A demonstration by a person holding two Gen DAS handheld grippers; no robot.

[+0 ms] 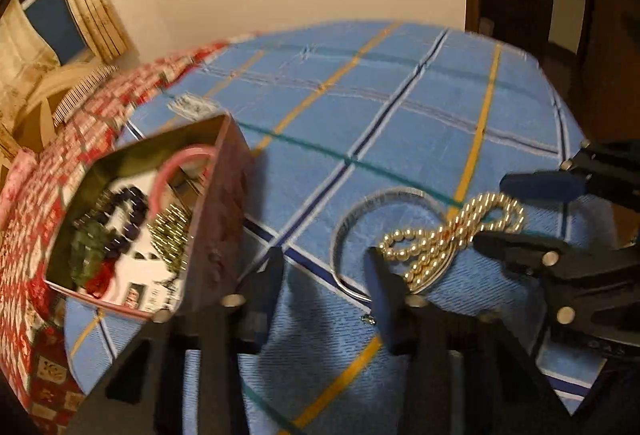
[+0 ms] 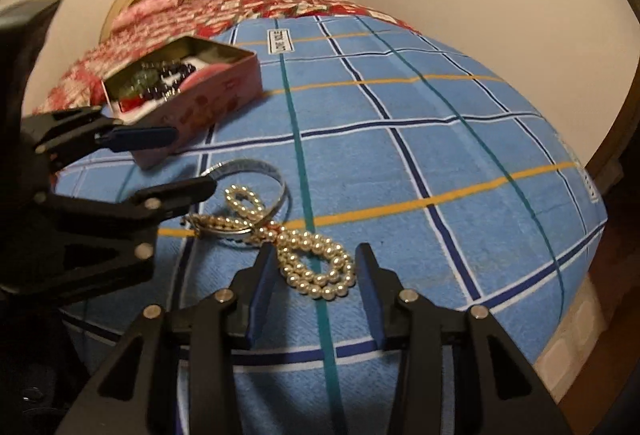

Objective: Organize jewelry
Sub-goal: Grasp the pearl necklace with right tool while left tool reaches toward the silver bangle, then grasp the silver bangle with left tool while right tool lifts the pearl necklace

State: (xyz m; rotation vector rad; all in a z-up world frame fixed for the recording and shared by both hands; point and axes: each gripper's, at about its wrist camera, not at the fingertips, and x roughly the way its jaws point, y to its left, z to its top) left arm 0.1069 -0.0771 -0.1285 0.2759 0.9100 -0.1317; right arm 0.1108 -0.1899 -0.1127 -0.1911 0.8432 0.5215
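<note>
On the blue checked cloth [image 2: 440, 155] lies a pearl necklace [image 2: 316, 267], bunched in loops, and everything else sits around it. One end of the pearls lies across a silver bangle [image 2: 276, 175], touching it. The right gripper [image 2: 316, 275] stands just before the near loop of pearls, its jaws spread wide, one blue-padded finger on each side of the loop, gripping nothing. The left gripper [image 2: 188, 163] comes in from the left of the pearls, jaws also wide apart and holding nothing; its lower finger reaches over the bangle close to the far end of the strand. Beyond the pearls and to their left is an open pink tin [image 2: 216, 91], with dark beads [image 1: 128, 211], a pink bangle [image 1: 176, 171] and other pieces inside.
</note>
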